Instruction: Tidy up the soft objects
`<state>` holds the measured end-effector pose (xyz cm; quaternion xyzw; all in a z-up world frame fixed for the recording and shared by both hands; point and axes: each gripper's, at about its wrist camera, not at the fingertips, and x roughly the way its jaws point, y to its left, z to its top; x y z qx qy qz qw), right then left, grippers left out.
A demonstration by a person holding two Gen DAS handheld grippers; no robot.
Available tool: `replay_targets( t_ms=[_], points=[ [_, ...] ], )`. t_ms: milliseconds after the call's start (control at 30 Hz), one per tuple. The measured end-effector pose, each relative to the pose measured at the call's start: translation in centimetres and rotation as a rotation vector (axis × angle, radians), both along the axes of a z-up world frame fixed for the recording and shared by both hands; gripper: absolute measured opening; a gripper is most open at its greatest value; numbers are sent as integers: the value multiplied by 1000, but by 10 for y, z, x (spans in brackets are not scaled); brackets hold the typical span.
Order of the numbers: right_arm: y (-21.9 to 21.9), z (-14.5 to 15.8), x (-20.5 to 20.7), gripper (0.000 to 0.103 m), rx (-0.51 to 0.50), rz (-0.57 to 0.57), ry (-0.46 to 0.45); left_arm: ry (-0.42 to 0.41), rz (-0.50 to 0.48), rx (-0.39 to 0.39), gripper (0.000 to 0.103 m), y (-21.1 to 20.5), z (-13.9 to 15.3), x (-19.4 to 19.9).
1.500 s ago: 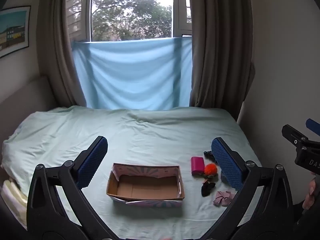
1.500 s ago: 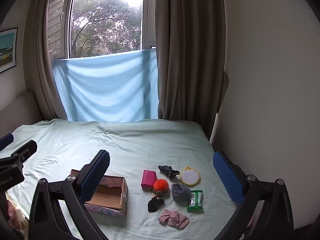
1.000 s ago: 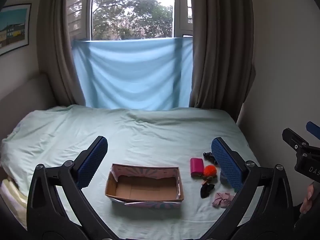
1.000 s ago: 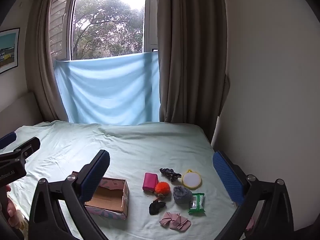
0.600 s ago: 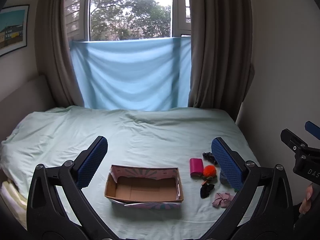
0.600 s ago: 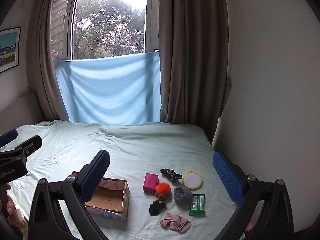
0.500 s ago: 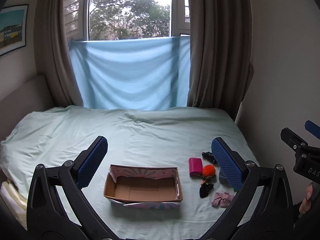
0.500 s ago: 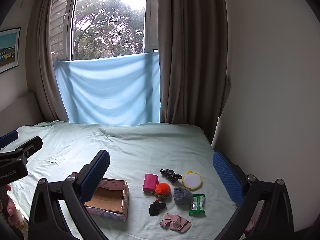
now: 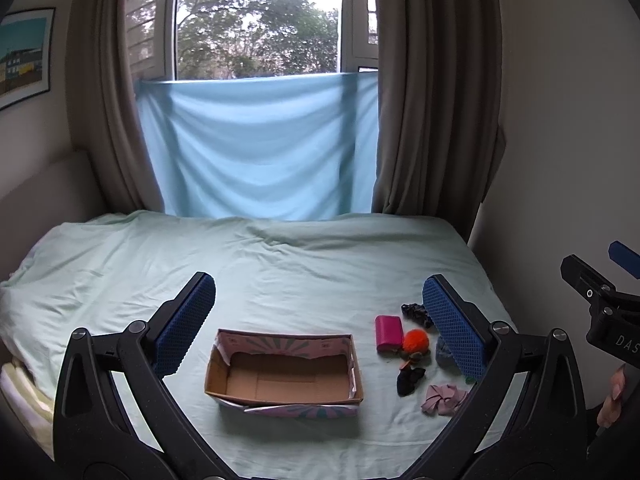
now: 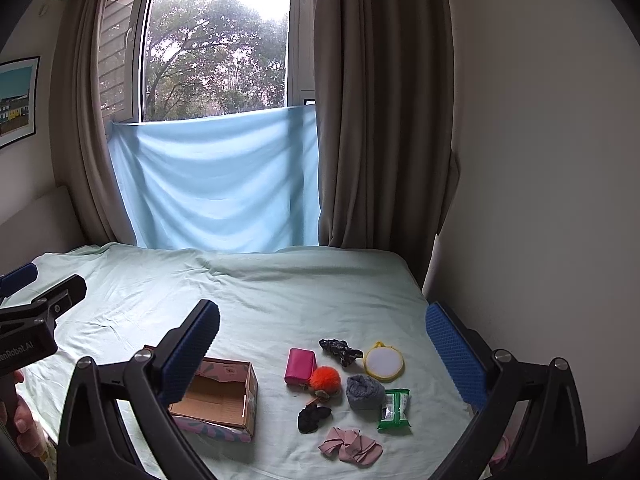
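Left tool point(image 9: 320, 320) hung spread wide and empty above the bed point(image 9: 280, 272); cardboard box point(image 9: 284, 372) lay open straight ahead, between its fingers. Right tool point(image 10: 324, 348) was likewise released, gripping nothing; soft items sat in a cluster ahead of it, box off to its left: pink pouch point(image 10: 300, 365), orange pompom point(image 10: 325, 378), dark scrunchie point(image 10: 340, 350), round yellow-rimmed pad point(image 10: 384, 361), grey cloth point(image 10: 363, 391), green packet point(image 10: 394, 408), black hair tie point(image 10: 312, 417), pink bow point(image 10: 352, 444); all outside the box.
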<state>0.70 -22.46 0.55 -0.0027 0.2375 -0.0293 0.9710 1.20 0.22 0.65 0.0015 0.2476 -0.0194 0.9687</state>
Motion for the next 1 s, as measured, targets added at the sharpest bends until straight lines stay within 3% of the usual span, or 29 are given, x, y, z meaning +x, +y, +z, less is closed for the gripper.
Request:
replay_targets(
  t_ms=[1000],
  points=[
    [4, 2, 3, 103, -1, 3, -16, -4, 1, -11, 103, 2, -4, 5]
  ],
)
